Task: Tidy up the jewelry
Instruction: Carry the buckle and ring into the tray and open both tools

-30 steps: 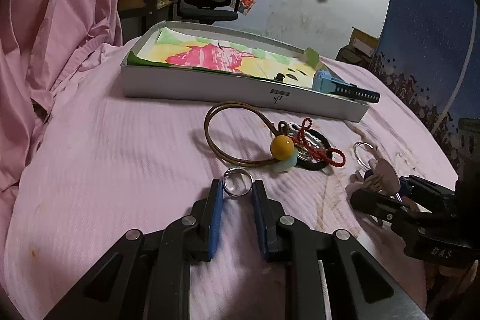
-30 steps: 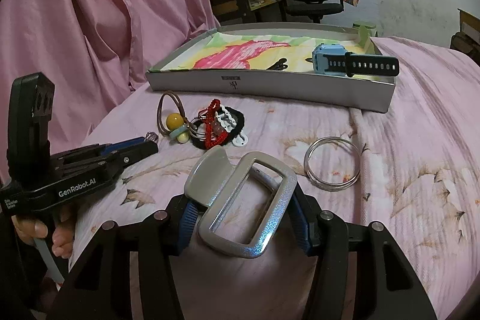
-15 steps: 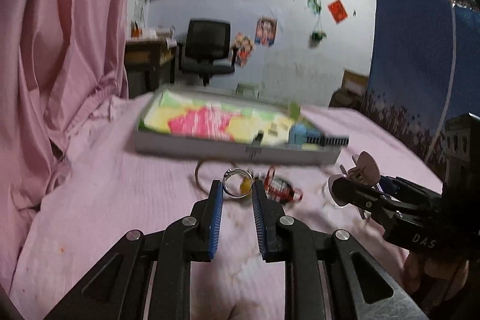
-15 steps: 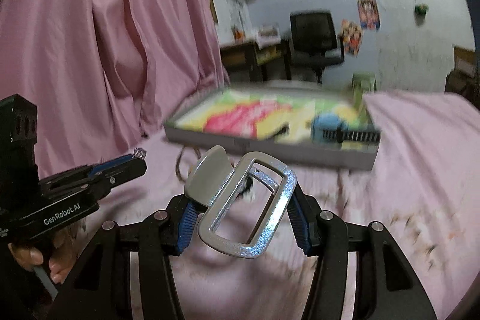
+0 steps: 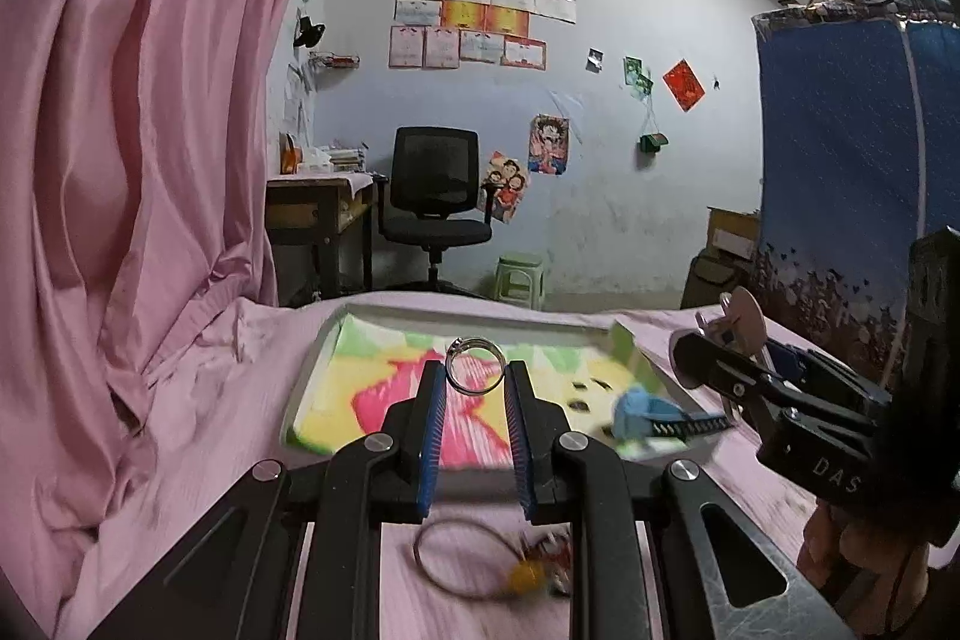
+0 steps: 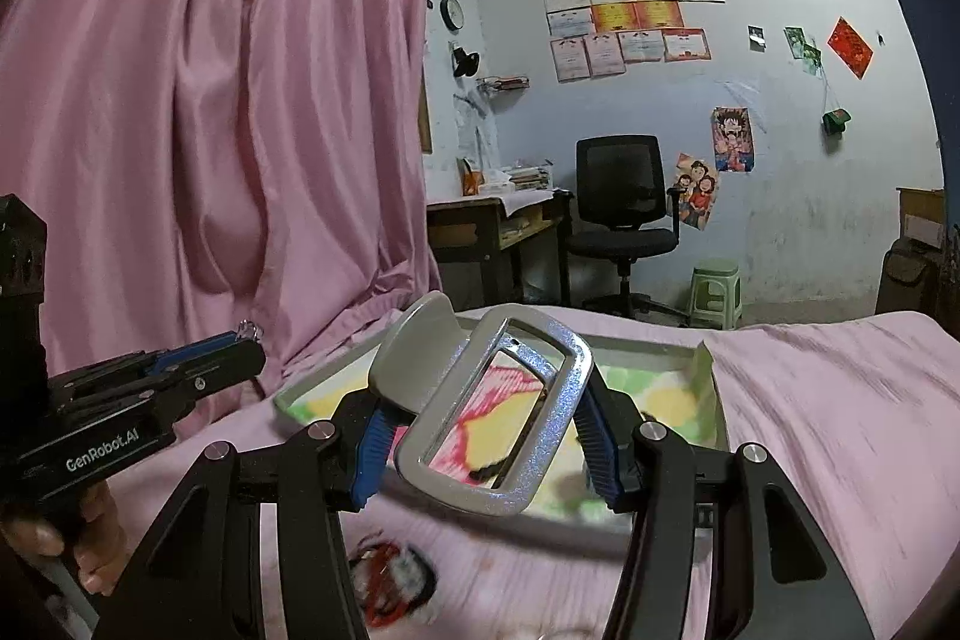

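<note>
Two grippers: left gripper [image 5: 474, 382] and right gripper [image 6: 486, 436]. One silver ring [image 5: 475, 367], one glittery hair clip [image 6: 498, 424], one blue watch [image 5: 651, 412], one tray [image 5: 312, 370], one tangled pile of bracelets [image 5: 510, 568].

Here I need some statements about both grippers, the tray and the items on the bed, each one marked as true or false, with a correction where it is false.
1. The left gripper holds a small silver ring between its fingertips. True.
2. The right gripper is empty. False: it is shut on a silver hair clip.
3. The blue watch lies in the tray. True.
4. The tray's floor is plain white. False: a pink, yellow and green sheet lines it.
5. The cord with a yellow bead already lies in the tray. False: it lies on the pink bedcover, in front of the tray.
</note>
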Demonstrator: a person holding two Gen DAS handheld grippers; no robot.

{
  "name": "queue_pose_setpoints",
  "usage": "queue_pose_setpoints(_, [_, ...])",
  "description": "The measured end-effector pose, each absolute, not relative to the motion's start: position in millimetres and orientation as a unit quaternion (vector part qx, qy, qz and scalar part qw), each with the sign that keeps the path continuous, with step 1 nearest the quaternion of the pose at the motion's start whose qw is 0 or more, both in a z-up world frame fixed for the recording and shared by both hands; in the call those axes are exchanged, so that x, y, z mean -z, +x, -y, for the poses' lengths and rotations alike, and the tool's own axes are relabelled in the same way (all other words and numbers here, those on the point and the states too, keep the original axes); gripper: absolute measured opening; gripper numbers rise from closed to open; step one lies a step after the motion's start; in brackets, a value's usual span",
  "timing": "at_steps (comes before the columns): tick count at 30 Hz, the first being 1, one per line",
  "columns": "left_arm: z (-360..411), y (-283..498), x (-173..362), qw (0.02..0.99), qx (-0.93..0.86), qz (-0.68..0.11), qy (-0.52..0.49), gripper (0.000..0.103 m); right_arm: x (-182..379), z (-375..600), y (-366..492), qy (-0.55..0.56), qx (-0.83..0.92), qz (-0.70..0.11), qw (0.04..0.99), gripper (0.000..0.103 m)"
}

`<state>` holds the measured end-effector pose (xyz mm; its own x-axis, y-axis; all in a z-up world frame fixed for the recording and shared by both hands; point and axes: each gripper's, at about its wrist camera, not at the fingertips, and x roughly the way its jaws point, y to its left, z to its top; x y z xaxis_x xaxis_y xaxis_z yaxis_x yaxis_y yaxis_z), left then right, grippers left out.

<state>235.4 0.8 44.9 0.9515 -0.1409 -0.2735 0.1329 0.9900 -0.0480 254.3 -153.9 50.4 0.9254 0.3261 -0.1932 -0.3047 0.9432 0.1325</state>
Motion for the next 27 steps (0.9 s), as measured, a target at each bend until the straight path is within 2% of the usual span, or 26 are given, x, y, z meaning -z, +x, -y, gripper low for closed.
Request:
queue_pose_setpoints(7, [-10.9, 291.5, -37.3, 0.982, 0.081, -0.165, -0.051, 0.019, -41.5, 138.3, 300.7, 0.039, -0.157, -0.119, 0.98, 0.049])
queue_pose_setpoints(12, [-13.0, 325.2, -27.2, 0.972, 0.081, -0.212, -0.06, 0.019, -31.2, 129.4, 328.2, 0.031, -0.153, -0.148, 0.977, 0.049])
queue_pose_setpoints(19, [-17.0, 366.3, 1.3, 0.943, 0.072, -0.317, -0.074, 0.019, -3.0, 120.1, 360.2, 0.036, -0.159, -0.24, 0.957, 0.049])
queue_pose_setpoints(23, [-23.4, 376.7, 12.9, 0.927, 0.062, -0.359, -0.092, 0.019, 16.0, 116.1, 371.4, 0.026, -0.153, -0.3, 0.941, 0.049])
queue_pose_setpoints(27, [-22.1, 382.3, 17.3, 0.917, 0.058, -0.387, -0.08, 0.019, 23.6, 112.7, 373.5, 0.015, -0.151, -0.323, 0.934, 0.05])
